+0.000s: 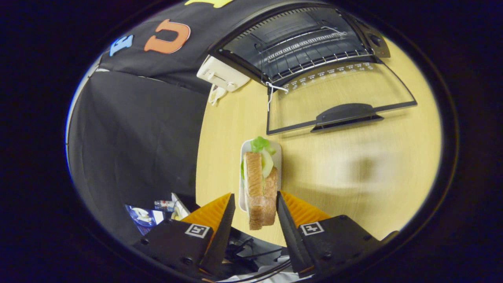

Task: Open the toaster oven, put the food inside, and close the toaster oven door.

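A sandwich of toasted bread with lettuce and pale slices stands on edge on a small white plate on the wooden table. My gripper is open, one finger on each side of the sandwich's near end. The right finger is against the bread, while a narrow gap shows at the left finger. Beyond the plate stands the toaster oven, its glass door folded down flat on the table, with the dark handle facing me. A wire rack shows inside the cavity.
A white box with a cable sits beside the oven's left corner, and a white string hangs at the door hinge. The table's left edge runs close to the plate, with black cloth past it. Bare wood lies right of the plate.
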Available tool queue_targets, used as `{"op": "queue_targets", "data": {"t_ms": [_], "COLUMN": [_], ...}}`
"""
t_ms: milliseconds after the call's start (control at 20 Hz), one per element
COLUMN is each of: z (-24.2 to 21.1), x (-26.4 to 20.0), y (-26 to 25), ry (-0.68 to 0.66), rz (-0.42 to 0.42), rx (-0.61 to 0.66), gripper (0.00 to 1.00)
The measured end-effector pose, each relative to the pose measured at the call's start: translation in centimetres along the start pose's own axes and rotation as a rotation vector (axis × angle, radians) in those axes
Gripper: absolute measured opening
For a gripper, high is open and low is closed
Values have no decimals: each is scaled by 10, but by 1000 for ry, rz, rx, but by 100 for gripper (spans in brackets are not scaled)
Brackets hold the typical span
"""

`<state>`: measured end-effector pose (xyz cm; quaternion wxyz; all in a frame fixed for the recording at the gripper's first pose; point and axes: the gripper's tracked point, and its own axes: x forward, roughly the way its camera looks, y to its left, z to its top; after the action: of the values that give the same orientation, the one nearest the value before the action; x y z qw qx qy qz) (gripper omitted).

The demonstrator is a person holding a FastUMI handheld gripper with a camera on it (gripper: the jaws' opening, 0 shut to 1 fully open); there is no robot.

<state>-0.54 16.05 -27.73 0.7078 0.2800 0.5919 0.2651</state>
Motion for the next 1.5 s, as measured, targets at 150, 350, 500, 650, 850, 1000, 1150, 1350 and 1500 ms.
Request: {"op": "queue_targets", "data": {"t_ms": [150,350,500,650,850,1000,1150,1350,1500], "z": [-3,0,6,6,10,16,27,56,75], "x": [5,7,9,7,1,-10,-29,-45,-49], "y": [0,1,5,6,17,29,40,33,25], "ry": [30,22,-23,-30,-63,-100,-179,-337,-434], "rz": [13,37,69,89,135,197,266,261,286], "rx": [23,39,71,61,34,3,-37,-66,-39], "gripper": [60,44,42,40,37,37,36,36,36]}}
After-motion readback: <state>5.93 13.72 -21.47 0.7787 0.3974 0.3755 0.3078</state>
